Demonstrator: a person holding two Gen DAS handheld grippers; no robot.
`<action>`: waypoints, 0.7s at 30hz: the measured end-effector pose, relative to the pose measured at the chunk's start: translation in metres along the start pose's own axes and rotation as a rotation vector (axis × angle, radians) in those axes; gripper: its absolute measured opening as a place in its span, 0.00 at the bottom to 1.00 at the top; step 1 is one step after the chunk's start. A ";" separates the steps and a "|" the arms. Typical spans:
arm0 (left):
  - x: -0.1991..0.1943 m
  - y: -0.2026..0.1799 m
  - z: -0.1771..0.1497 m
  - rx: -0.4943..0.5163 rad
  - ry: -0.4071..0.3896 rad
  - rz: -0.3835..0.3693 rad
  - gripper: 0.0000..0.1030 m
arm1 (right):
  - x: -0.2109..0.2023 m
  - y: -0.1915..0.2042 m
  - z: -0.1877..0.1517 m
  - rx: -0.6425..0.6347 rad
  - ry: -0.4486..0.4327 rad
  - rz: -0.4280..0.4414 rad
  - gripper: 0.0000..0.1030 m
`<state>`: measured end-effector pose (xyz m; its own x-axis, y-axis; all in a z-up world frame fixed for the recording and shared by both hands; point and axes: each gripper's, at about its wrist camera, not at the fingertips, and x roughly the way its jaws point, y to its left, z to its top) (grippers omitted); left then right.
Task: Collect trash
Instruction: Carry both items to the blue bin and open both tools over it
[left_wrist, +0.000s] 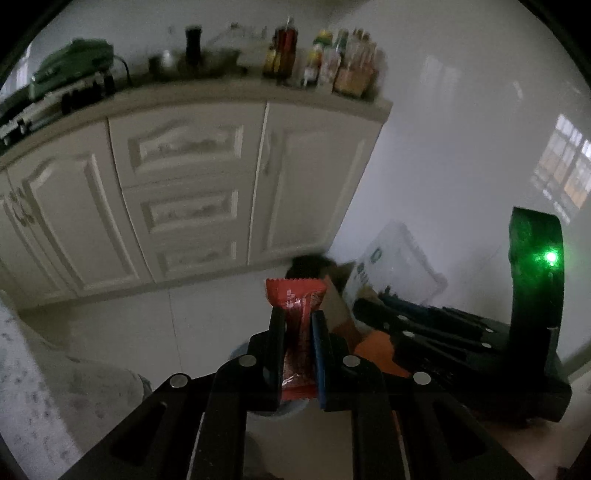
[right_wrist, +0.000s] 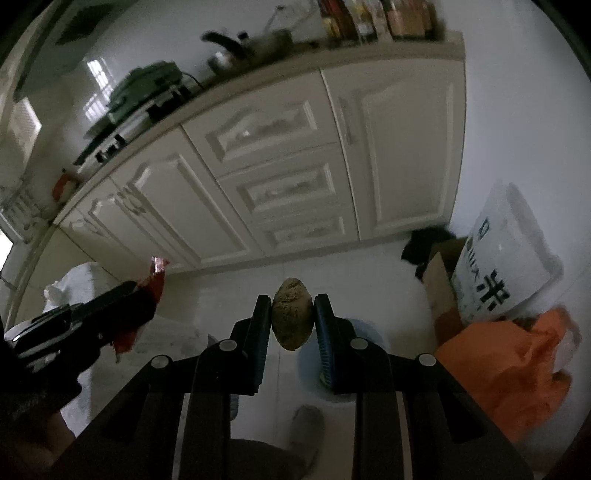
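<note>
Red wrapper (left_wrist: 297, 332) is sitting clamped in the left gripper (left_wrist: 298, 317) above the floor; right gripper (right_wrist: 293, 314) is pinching a brownish lump (right_wrist: 293, 319) at its widest point; rounded lump is risking squirting out; thin wrapper is risking sliding free.

Both wrist views angled down, sharing white cabinet (left_wrist: 192, 192) (right_wrist: 280, 155), floor.

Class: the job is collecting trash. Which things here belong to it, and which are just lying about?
Job:
red wrapper in left gripper
brown lump in right gripper

Lying about:
bottles on counter
cabinet
orange bag
white sack
</note>
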<state>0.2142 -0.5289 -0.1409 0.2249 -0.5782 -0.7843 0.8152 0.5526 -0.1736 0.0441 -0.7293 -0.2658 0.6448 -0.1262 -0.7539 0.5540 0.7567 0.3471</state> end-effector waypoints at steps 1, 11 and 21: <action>0.011 0.002 0.005 -0.002 0.017 0.009 0.15 | 0.007 -0.003 0.000 0.005 0.008 -0.002 0.26; 0.046 0.008 0.023 -0.027 0.037 0.083 0.96 | 0.028 -0.024 -0.009 0.095 0.043 -0.012 0.91; -0.035 -0.008 0.005 -0.006 -0.122 0.182 0.99 | -0.017 -0.008 -0.015 0.118 -0.007 -0.061 1.00</action>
<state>0.2020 -0.5163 -0.1094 0.4311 -0.5370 -0.7251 0.7521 0.6579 -0.0400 0.0207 -0.7238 -0.2645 0.6118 -0.1746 -0.7715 0.6499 0.6670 0.3644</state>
